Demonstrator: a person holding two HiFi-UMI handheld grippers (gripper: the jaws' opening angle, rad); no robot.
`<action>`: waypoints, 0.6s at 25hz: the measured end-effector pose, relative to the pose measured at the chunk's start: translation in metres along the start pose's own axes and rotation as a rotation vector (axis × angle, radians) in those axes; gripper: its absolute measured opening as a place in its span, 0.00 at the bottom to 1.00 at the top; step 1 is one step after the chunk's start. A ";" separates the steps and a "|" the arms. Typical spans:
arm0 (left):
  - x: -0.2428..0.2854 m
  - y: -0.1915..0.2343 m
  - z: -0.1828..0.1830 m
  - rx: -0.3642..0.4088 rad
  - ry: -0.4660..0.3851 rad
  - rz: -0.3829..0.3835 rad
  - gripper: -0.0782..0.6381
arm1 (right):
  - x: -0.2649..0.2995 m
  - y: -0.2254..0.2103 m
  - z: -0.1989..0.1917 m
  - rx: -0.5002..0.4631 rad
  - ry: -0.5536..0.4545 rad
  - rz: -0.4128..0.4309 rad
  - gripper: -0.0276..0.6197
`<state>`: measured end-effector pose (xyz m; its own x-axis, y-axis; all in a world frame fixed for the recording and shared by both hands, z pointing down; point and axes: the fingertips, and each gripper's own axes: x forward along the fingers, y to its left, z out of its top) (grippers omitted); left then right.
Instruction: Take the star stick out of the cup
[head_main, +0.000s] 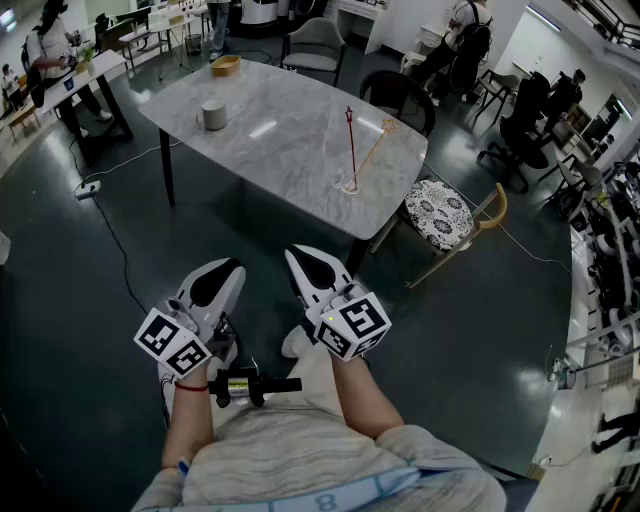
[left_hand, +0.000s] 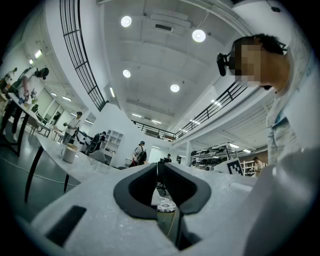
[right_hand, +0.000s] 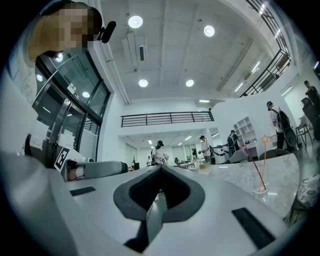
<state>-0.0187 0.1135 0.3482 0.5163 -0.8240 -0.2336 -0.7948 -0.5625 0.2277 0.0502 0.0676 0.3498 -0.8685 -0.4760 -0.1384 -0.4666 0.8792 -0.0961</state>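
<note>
Marble-patterned table (head_main: 280, 130), smooth and round-cornered, is seen ahead. Near the table's right front edge a clear cup (head_main: 349, 184) is stood, with the thin yellow star stick (head_main: 371, 152) leaned in it beside a red stick (head_main: 350, 140). Dark glossy floor (head_main: 100, 290) is spread between the table and the left gripper (head_main: 232, 268) and right gripper (head_main: 295, 252), whose fingers are pressed together, empty.

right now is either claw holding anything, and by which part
Nothing is held: left claw and right claw are both shut and empty.
</note>
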 end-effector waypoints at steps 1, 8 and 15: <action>0.000 0.001 0.000 -0.001 -0.001 0.003 0.18 | 0.000 -0.002 -0.001 0.001 0.000 -0.001 0.06; -0.001 0.004 0.002 -0.006 -0.015 0.009 0.18 | 0.000 -0.007 -0.005 0.005 0.003 -0.009 0.06; 0.001 0.006 0.001 -0.012 -0.015 0.006 0.18 | 0.003 -0.009 -0.006 0.018 0.007 -0.002 0.06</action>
<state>-0.0233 0.1094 0.3479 0.5070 -0.8261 -0.2460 -0.7937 -0.5588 0.2406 0.0512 0.0583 0.3561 -0.8688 -0.4775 -0.1310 -0.4652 0.8778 -0.1145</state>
